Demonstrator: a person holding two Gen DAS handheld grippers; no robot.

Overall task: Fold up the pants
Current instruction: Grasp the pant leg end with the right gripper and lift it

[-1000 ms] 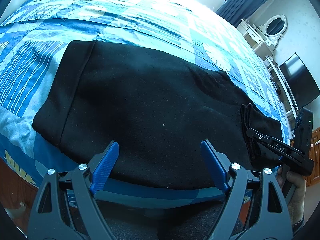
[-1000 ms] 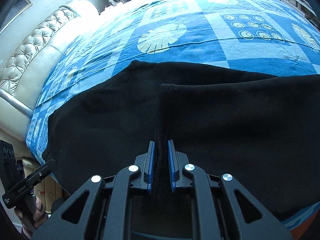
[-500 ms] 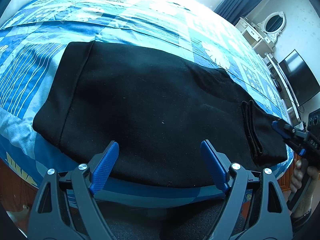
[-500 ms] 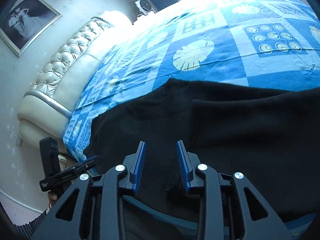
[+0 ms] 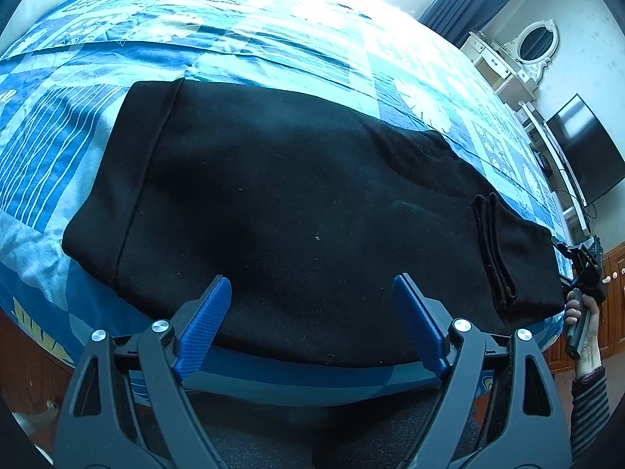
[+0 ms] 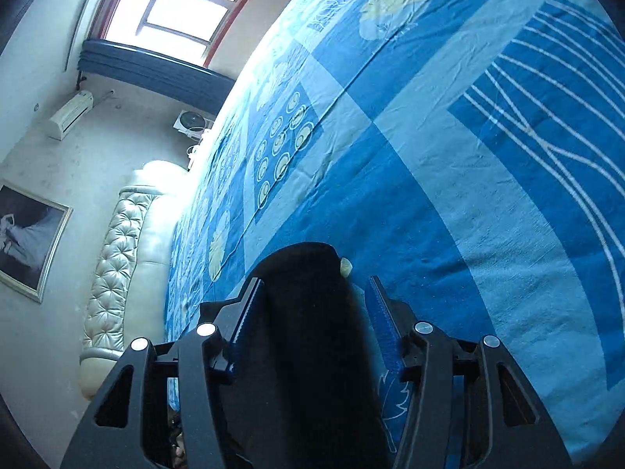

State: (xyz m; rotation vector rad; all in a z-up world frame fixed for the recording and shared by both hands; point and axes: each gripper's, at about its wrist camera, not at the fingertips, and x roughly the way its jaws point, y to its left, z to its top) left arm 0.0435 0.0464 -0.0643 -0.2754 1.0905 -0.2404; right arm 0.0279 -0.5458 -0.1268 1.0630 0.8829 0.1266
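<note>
Black pants [image 5: 293,195] lie folded lengthwise across the blue bedspread, with the leg cuffs [image 5: 494,250] doubled back on top near the right end. My left gripper [image 5: 310,281] hangs open above the pants' near edge and holds nothing. In the left wrist view a hand holds my right gripper [image 5: 578,262] at the pants' right end. In the right wrist view that right gripper [image 6: 314,281] is rolled sideways and straddles the black fold [image 6: 308,332]. Its jaws are closing, and a gap still shows beside the right pad.
The bed's blue patterned cover [image 5: 273,39] stretches far beyond the pants. A tufted headboard [image 6: 117,273] and a window [image 6: 175,4] show in the right wrist view. A white dresser with a mirror [image 5: 535,43] and a dark screen [image 5: 582,156] stand past the bed's right side.
My right gripper let go of the cuffs laid on the pants, opened, swung out to the pants' right end and rolled over. The left gripper stayed still and open.
</note>
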